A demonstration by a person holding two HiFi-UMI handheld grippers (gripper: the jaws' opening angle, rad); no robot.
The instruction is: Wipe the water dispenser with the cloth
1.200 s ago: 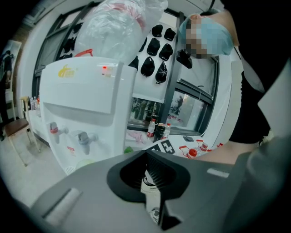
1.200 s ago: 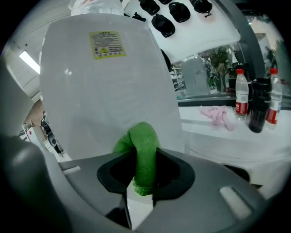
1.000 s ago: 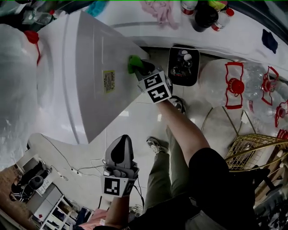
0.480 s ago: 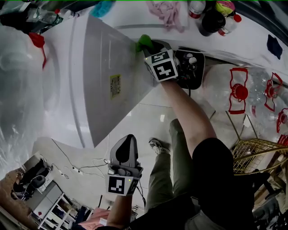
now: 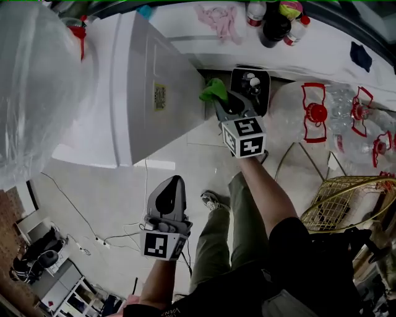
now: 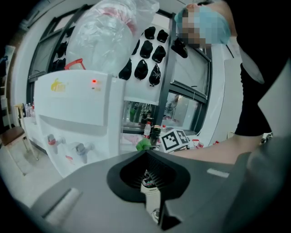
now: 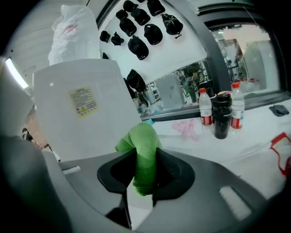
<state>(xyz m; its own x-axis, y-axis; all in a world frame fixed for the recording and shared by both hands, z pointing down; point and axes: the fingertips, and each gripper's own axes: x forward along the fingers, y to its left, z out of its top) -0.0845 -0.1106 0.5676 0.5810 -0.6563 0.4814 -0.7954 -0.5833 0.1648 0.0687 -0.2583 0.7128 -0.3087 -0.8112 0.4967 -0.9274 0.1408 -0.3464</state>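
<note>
The white water dispenser (image 5: 133, 93) fills the upper left of the head view; its grey side panel carries a yellow label (image 5: 159, 97). My right gripper (image 5: 223, 100) is shut on a green cloth (image 5: 213, 91) at the panel's far edge; whether the cloth touches it I cannot tell. In the right gripper view the cloth (image 7: 144, 152) is bunched between the jaws (image 7: 144, 170), with the labelled panel (image 7: 84, 101) behind it. My left gripper (image 5: 171, 182) hangs lower, over the floor, shut on nothing. Its view (image 6: 146, 157) shows the dispenser's front (image 6: 75, 116) and taps.
A plastic-wrapped water bottle (image 5: 37, 80) tops the dispenser. Behind it a white counter (image 5: 322, 49) holds drink bottles (image 5: 272, 18) and a pink rag (image 5: 216, 15). A black bin (image 5: 250, 86), large water jugs (image 5: 315, 114) and a gold wire basket (image 5: 346, 204) stand at right. Cables (image 5: 117, 235) cross the floor.
My right gripper has carried the green cloth across the side panel to its far edge. The head view has swung. My left gripper has kept its place and stayed shut.
</note>
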